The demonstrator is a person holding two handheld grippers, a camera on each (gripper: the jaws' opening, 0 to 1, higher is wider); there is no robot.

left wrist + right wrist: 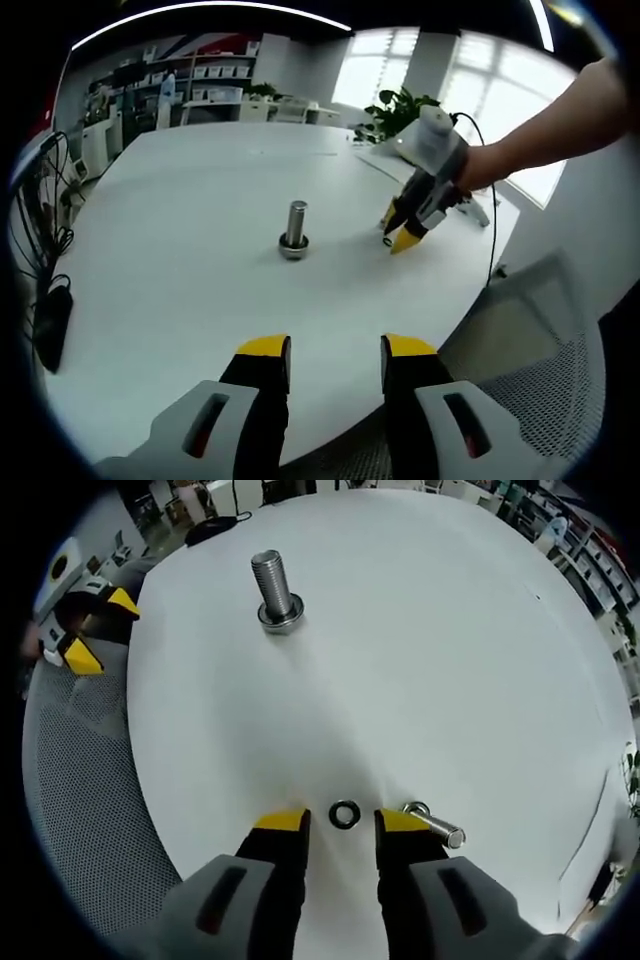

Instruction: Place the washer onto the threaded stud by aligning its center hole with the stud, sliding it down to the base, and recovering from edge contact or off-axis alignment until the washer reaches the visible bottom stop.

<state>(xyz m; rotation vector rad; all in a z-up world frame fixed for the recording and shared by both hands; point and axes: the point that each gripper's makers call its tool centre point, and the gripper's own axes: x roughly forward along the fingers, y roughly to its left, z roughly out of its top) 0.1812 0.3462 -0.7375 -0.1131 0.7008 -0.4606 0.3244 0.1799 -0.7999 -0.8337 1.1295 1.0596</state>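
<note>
The white bench (450, 640) carries everything. Right tool (342, 822) is low over it w/ jaws apart, holding nothing, the washer (344, 814) flat on the bench between its tips. Left tool (335, 348) hangs open, empty, at the bench edge. Threaded stud (274, 590) stands upright, well apart. A loose bolt (436, 825) lies beside the right tool's jaw.

Both grippers: left gripper (335, 362), right gripper (341, 832), black jaws w/ yellow tips, grey housings w/ slots.
</note>
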